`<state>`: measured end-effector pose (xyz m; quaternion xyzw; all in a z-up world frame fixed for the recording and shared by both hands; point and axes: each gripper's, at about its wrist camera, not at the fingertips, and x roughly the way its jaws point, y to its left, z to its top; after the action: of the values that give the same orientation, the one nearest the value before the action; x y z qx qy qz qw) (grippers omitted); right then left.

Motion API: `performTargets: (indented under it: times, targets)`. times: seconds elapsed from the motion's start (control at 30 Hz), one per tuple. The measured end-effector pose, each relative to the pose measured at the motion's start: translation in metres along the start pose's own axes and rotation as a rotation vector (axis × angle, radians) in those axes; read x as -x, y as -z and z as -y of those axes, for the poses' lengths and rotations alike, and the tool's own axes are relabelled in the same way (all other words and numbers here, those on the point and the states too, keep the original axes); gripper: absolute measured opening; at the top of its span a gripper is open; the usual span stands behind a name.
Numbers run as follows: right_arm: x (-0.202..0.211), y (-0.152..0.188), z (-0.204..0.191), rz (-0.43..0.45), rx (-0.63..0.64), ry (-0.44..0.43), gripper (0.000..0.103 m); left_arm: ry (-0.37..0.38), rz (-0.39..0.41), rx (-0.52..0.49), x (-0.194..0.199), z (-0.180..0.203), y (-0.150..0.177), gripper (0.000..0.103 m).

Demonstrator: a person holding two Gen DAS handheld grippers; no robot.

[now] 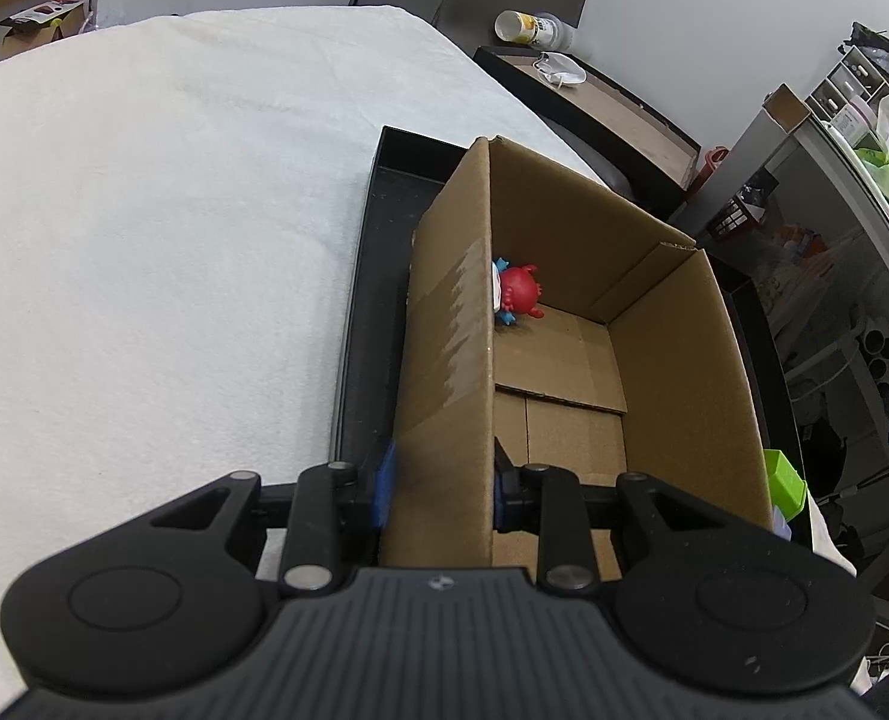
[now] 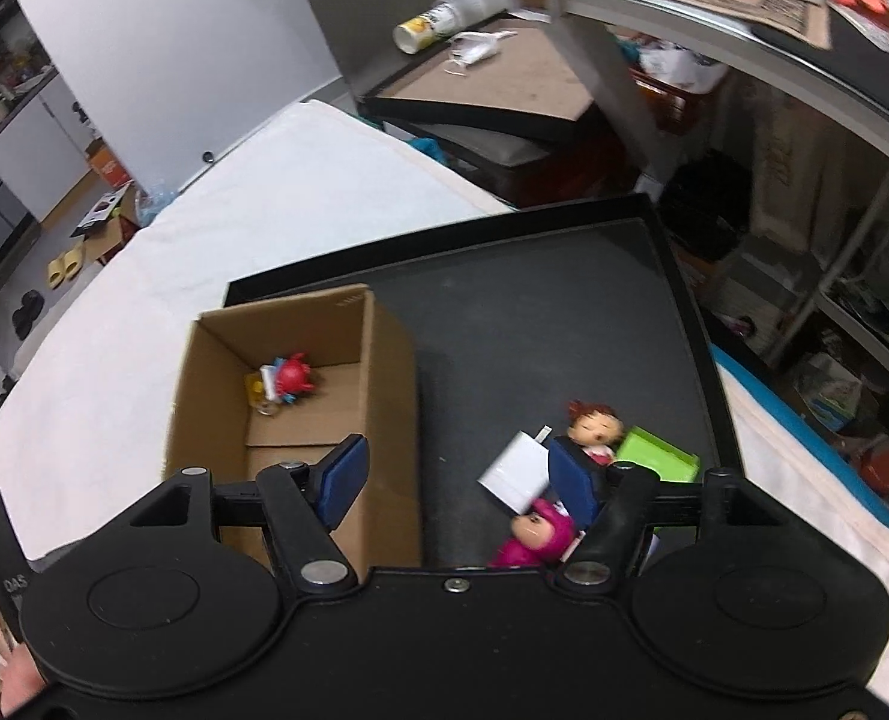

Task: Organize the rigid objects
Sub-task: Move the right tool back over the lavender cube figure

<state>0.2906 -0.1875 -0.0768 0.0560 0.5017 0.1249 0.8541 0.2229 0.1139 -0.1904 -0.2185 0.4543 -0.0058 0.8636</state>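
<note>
The left gripper [image 1: 441, 489] clamps the cardboard box [image 1: 672, 360] wall; the right gripper [image 2: 459, 480], jaws apart, has the toy pile [image 2: 540, 480] at 1 o'clock.

An open brown cardboard box [image 2: 300, 396] stands upright at the left side of a black tray [image 2: 564, 312]. A red toy figure [image 2: 291, 381] lies in its far corner. On the tray floor right of the box cluster a white block [image 2: 513, 471], a brown-haired doll [image 2: 591, 429], a green box [image 2: 657, 456] and a pink figure [image 2: 534, 534]

A lived-in home: slippers [image 2: 63, 267] on the floor, cluttered storage shelves [image 2: 834, 312], a towel-covered table [image 1: 144, 210].
</note>
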Motion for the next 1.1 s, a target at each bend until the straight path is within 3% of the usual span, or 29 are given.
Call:
performTargets:
  times: [0.7, 1.1]
  targets:
    - [-0.030, 0.038, 0.061, -0.073, -0.150, 0.092, 0.067, -0.014, -0.005, -0.011, -0.002, 0.003, 0.000, 0.029]
    - [-0.055, 0.050, 0.081, -0.085, -0.256, 0.090, 0.068, -0.021, 0.001, -0.020, -0.001, 0.006, 0.002, 0.029]
